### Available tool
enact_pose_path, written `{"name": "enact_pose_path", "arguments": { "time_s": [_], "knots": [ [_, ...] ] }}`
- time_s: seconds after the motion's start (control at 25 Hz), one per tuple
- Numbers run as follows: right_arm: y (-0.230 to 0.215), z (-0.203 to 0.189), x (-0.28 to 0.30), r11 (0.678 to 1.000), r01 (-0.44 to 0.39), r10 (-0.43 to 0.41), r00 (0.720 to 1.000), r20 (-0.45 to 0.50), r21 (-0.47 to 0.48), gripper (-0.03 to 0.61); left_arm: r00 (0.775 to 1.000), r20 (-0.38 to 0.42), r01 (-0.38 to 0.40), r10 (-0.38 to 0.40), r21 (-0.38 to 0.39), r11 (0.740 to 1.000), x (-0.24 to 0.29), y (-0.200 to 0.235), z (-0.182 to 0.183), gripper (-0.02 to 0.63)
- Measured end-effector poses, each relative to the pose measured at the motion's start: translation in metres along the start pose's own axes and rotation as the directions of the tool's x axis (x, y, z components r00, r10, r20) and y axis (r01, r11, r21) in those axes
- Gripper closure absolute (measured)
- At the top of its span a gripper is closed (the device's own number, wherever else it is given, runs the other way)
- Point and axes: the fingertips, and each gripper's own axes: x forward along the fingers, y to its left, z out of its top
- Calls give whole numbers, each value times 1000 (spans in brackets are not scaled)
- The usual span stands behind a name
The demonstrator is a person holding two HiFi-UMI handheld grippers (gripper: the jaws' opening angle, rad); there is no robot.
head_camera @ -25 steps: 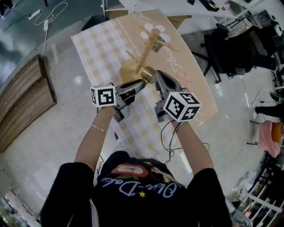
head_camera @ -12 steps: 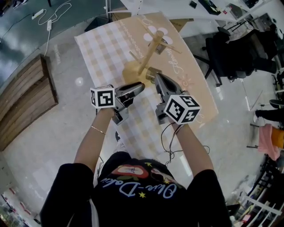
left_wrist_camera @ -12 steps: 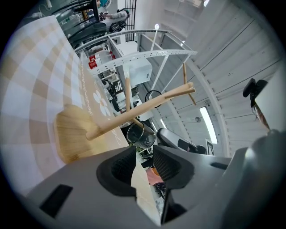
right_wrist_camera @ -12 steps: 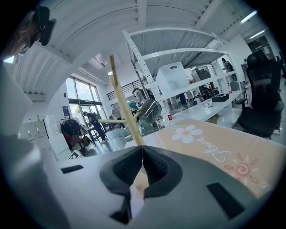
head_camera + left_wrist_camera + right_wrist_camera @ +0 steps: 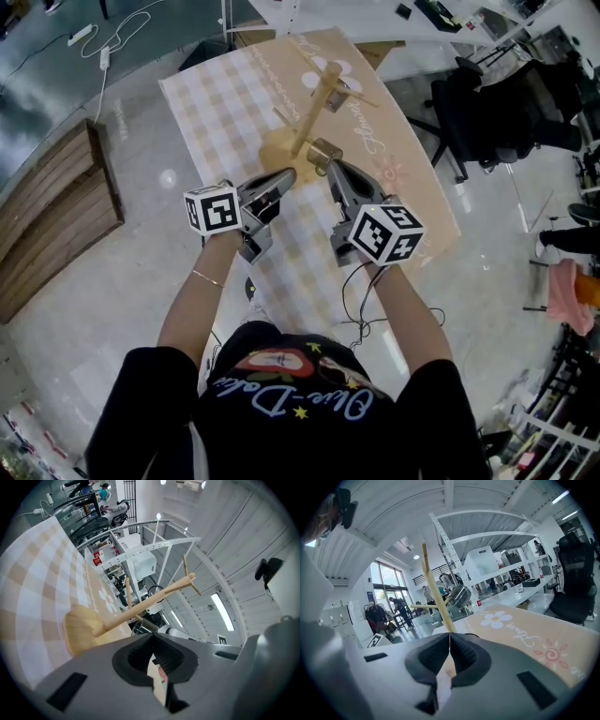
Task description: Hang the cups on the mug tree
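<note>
A checked and peach cloth (image 5: 216,103) covers the table, and the mug tree (image 5: 309,117) stands upright toward its far edge with one hung cup (image 5: 341,92) on a far branch. A glass cup (image 5: 324,154) stands beside the tree's base, just beyond the right gripper (image 5: 335,171). That gripper's jaws are pressed together on nothing, as are those of the left gripper (image 5: 286,176), so both seem poised near the base to take this cup next.

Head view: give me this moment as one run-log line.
mug tree: on tablecloth, one hung cup | left gripper: shut, empty | right gripper: shut on cup by tree base
</note>
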Motion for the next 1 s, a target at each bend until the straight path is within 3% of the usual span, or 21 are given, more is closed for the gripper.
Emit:
{"name": "enact_pose_path", "arguments": {
  "time_s": [0.28,0.52,0.72,1.0],
  "knots": [
    [11,-2,-9,1000,-24,24,1000,17,-5,569,999,-43,6,-1,116,993,0,-24,-1,606],
    [11,-5,-23,1000,-12,12,1000,27,6,569,992,-123,-9,41,248,969,-2,-40,-11,606],
    [15,-8,-34,1000,-9,9,1000,27,1,569,988,-155,20,28,297,955,-1,-57,-17,606],
    [31,-4,-53,996,-75,77,996,33,-44,569,968,-229,10,106,457,889,-3,-72,-32,606]
  ]
}}
